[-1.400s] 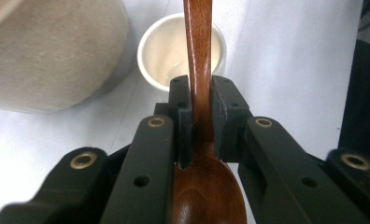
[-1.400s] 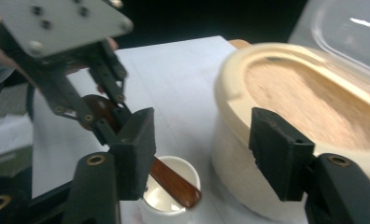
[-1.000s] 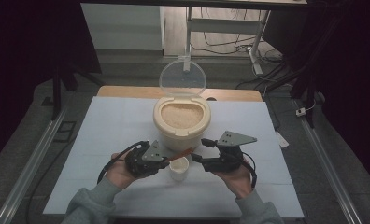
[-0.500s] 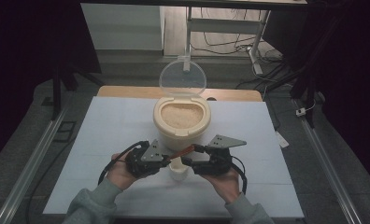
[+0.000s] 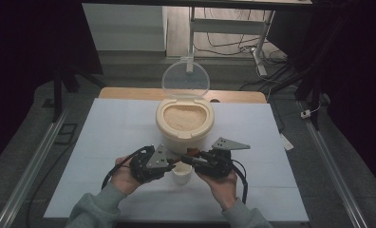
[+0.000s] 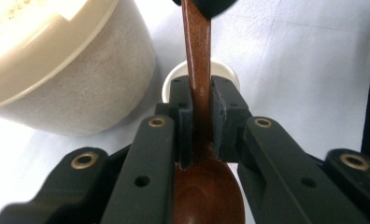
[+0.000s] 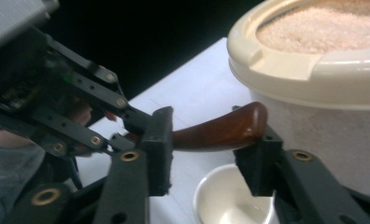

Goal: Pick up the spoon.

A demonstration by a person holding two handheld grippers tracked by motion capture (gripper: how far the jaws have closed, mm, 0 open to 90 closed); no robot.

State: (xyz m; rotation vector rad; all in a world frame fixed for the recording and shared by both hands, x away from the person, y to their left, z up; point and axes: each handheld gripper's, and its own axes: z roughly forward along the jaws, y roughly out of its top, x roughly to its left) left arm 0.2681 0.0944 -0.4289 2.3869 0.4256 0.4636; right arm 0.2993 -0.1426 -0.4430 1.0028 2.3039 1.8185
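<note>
Dark floor and cables ring our pale tabletop (image 5: 110,137), where an open tub of grain (image 5: 183,118) sits at twelve o'clock of a small white cup (image 5: 182,173). Our left hand-held gripper (image 5: 173,164) clamps the wooden spoon (image 6: 197,70) by its neck, above the cup. Our right hand-held gripper (image 7: 206,149) has just been closing, its jaws straddling the handle end, pads apparently not yet pressing. We judge this a handover; next, right squeezes firmly before left releases.
</note>
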